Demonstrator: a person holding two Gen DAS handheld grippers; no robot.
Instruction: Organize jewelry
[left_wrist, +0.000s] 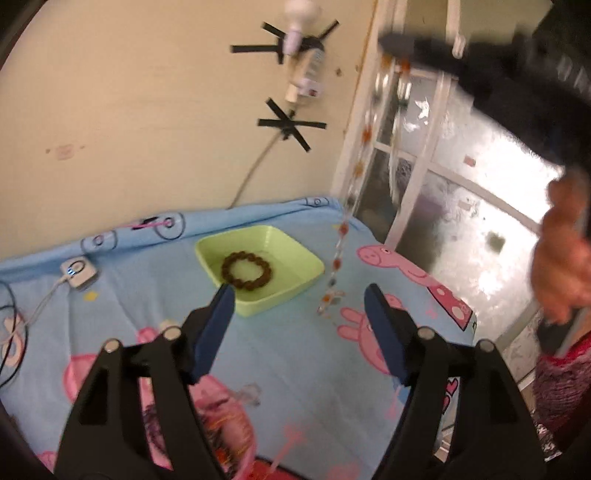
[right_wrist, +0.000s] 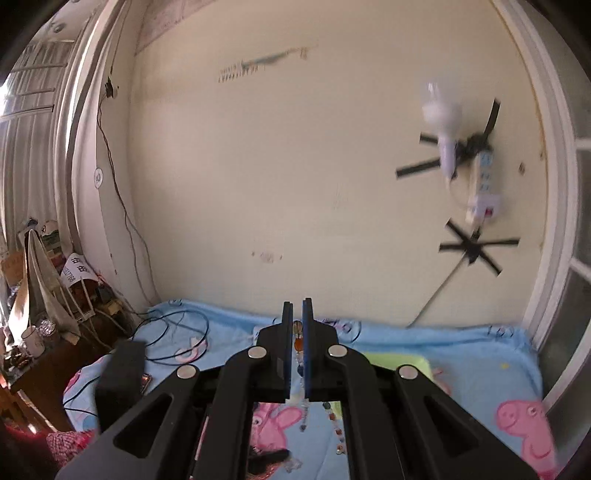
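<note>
Covering the table, a cartoon sheet (left_wrist: 295, 350) underlies the gaping left tool (left_wrist: 299, 299); the right tool (right_wrist: 297, 314) clamps a necklace (left_wrist: 338, 254).

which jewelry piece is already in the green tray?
The dark beaded bracelet, lying flat in the green tray. The long beaded necklace hangs from the right gripper, outside the tray.

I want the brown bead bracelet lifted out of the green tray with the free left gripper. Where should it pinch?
Come straight down over the tray with the open left gripper and pinch the bracelet's near arc across the beads, one finger inside the ring. It lies flat, so sideways approaches meet the tray wall.
</note>
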